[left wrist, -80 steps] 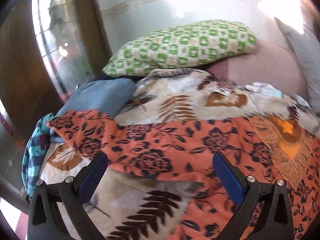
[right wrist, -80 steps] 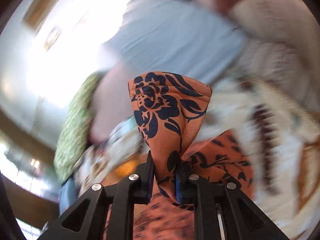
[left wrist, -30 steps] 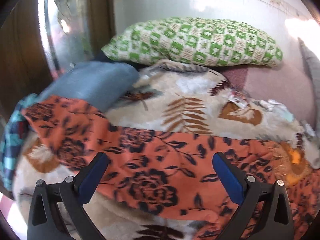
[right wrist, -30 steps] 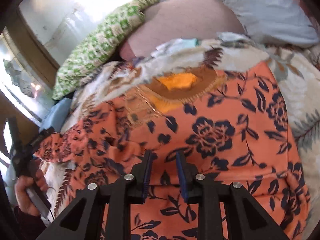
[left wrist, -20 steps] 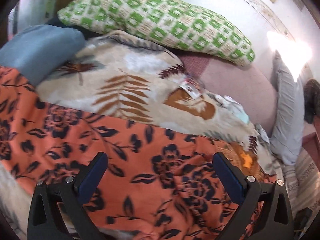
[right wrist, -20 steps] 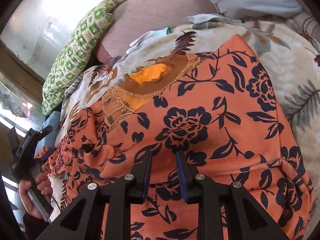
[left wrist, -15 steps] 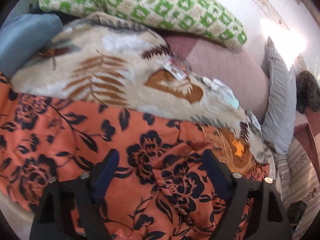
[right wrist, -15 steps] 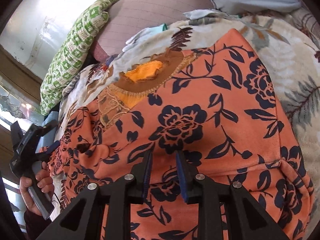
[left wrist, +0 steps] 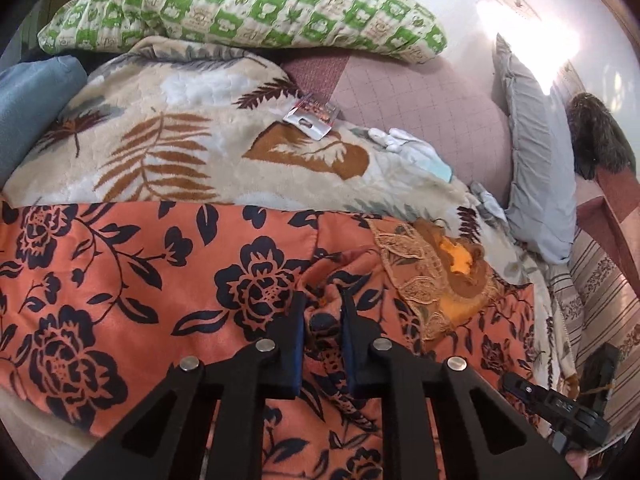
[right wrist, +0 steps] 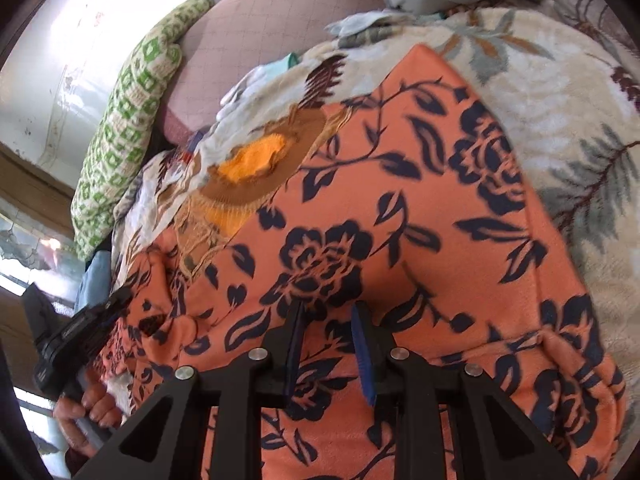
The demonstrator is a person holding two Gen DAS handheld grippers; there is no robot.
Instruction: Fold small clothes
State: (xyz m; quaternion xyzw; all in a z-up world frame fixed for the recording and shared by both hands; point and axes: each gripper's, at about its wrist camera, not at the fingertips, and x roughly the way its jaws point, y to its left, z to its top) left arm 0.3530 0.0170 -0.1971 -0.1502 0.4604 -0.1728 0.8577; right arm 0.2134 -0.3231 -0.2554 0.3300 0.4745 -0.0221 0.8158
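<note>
An orange garment with dark blue flowers (left wrist: 120,280) lies spread on a leaf-print blanket (left wrist: 180,152). It has a brown lace neckline (left wrist: 436,276). My left gripper (left wrist: 323,320) is shut on a bunched fold of the garment just left of the neckline. In the right wrist view the same garment (right wrist: 420,220) fills the frame. My right gripper (right wrist: 327,312) hovers over its middle with the jaws a small gap apart and nothing between them. The left gripper (right wrist: 76,332) shows at the garment's left edge there.
A green checked pillow (left wrist: 248,4) lies at the back and a grey pillow (left wrist: 536,168) at the right. A blue cushion (left wrist: 28,92) sits at the left. A white glove (left wrist: 408,152) and a small packet (left wrist: 312,116) lie on the blanket.
My left gripper swung right across the garment and closed on a fold near the neckline. My right gripper let go of the cloth and lowered over the laid-out garment.
</note>
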